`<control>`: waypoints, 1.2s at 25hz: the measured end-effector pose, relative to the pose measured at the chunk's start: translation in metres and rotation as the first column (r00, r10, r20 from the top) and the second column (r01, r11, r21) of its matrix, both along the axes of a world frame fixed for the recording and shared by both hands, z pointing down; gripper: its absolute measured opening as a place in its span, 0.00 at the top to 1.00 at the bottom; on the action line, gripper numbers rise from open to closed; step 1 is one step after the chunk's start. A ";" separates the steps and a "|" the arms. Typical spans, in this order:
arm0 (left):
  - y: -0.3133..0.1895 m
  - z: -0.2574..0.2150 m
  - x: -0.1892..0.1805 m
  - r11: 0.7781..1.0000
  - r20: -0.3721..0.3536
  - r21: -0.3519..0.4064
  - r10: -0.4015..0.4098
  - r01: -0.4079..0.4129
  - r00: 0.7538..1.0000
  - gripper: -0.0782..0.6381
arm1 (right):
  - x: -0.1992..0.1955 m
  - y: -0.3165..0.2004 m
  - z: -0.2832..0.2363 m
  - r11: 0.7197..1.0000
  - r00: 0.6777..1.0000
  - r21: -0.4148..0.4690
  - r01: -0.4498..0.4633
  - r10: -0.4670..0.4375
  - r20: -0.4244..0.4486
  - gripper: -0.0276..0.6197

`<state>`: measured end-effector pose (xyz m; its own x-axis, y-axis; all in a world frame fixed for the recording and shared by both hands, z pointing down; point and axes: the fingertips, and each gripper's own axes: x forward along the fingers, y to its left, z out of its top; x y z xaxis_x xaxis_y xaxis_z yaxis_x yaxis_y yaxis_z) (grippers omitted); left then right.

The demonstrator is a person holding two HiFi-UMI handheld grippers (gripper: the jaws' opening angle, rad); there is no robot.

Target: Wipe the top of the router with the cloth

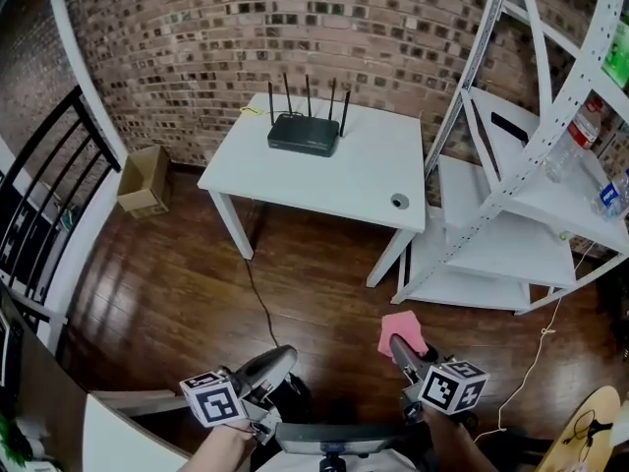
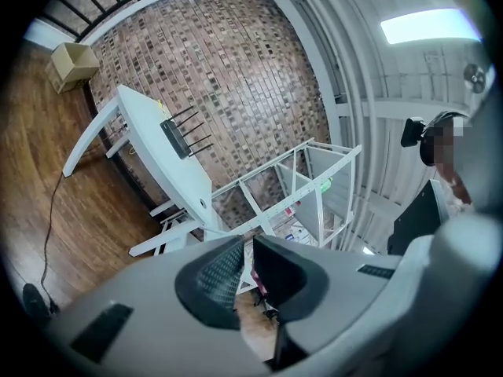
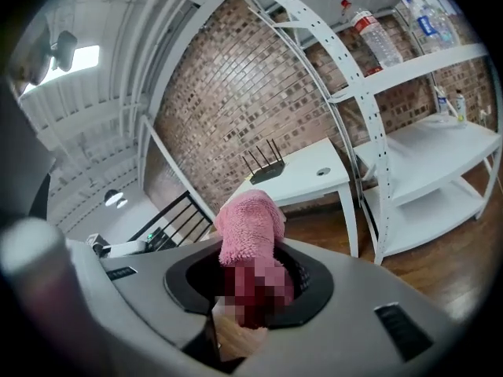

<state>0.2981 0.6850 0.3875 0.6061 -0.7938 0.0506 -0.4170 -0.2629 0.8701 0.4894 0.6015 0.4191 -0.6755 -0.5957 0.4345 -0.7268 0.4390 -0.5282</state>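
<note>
Pink cloth (image 1: 400, 330) is clamped in the right tongs (image 1: 403, 350). A folded end projects forward beyond the tips, which leaves a free pad of fabric available for wiping. The right gripper view confirms the grip: the jaws are closed on the lower part of the cloth, and the upper part stands clear above them.

The left tongs (image 2: 244, 246) are drawn almost together, with only a narrow slit between the tips and nothing held in it. They are carried low beside the right tongs, and their likely purpose is to steady the work if required.

The router (image 1: 304, 134) sits near the back edge of the white desk (image 1: 364, 180), close to the brick wall, with its antennas upright. It is well apart from both tongs, with open wooden floor (image 1: 177, 283) between them. A white shelf rack (image 1: 511, 244) stands just to the right of the desk.

Status: the approach is in progress and wiping has not begun. The next move calls for carrying the cloth forward and lowering it flat onto the router's top. The cloth should stay in front of the antennas so that it does not catch on them.
</note>
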 end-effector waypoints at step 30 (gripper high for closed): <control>-0.133 0.027 -0.215 0.986 0.051 -0.039 -0.160 0.162 0.986 0.84 | -0.239 -0.206 0.026 0.992 0.969 0.043 0.114 -0.102 -0.227 0.74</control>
<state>0.0829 0.5517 0.4148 0.4667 -0.8772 0.1126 -0.4918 -0.1517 0.8574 0.2502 0.3952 0.4453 -0.6264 -0.5518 0.5506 -0.7705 0.5455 -0.3299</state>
